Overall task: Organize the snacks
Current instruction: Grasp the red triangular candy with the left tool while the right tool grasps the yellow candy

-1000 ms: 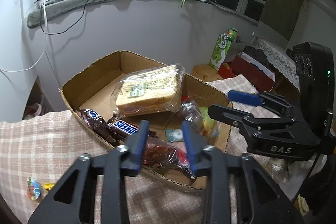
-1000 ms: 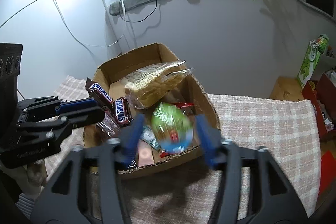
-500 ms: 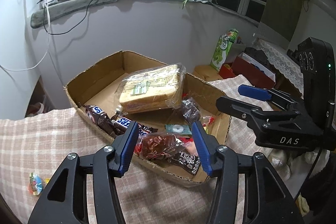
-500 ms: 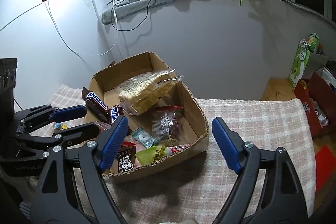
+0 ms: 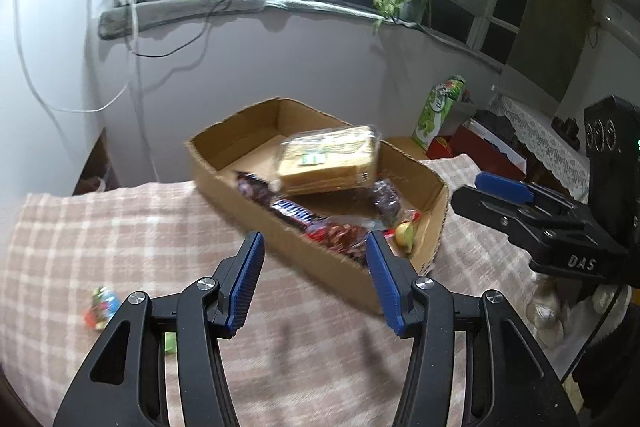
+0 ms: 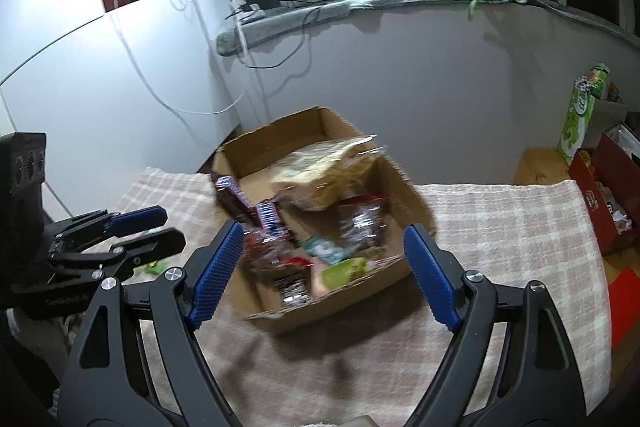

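Note:
An open cardboard box stands on the checked tablecloth. It holds a bagged loaf of bread, Snickers bars, a dark clear bag and a green-yellow packet. My left gripper is open and empty, short of the box's near wall. My right gripper is open and empty, above the box's near end. Two small snacks, a colourful one and a green one, lie on the cloth at the left.
The checked cloth covers the table up to a white wall. A green carton and a red box stand off the table at the right.
Both grippers have pulled back from the box and opened wider. The right one let go of the green packet, which now lies in the box. The left one released the dark snack bag.

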Demonstrator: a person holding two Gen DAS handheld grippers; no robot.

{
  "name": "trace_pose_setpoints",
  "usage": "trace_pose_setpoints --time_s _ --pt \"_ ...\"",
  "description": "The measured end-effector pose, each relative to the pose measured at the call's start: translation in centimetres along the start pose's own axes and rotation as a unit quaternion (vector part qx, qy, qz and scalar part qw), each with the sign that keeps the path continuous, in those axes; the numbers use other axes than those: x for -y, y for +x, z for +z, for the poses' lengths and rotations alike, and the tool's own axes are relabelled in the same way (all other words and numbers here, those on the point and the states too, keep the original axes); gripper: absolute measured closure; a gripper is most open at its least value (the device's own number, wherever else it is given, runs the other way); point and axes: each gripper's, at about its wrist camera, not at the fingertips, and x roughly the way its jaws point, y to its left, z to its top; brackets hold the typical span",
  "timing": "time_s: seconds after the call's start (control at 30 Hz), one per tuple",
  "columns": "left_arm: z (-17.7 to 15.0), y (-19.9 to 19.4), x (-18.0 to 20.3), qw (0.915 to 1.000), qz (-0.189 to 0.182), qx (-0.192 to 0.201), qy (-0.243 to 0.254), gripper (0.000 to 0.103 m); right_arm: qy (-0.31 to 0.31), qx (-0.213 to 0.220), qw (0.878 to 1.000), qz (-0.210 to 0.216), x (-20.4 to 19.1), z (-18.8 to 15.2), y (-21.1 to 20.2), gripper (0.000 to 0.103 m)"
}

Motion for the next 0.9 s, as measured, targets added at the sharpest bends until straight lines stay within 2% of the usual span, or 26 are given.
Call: trace_pose_setpoints --time_s 0.27,0.53,0.9 --pt "-2.2 -3.7 -5.3 0.9984 0.035 0.011 -0.044 0.051 -0.023 -0.007 0.999 0.038 -4.3 -1.3 -0.4 0.018" --pt "-5.1 -6.3 -10.6 0.9935 0.073 0.009 -0.087 0.051 -0.07 -0.038 0.994 0.076 -9.3 -2.9 1.6 0.018" --pt "-8.0 -6.0 -14.1 0.9906 0.083 -0.013 -0.107 0.051 -0.139 -0.091 0.979 0.117 -16.3 -5.7 7.0 0.018"
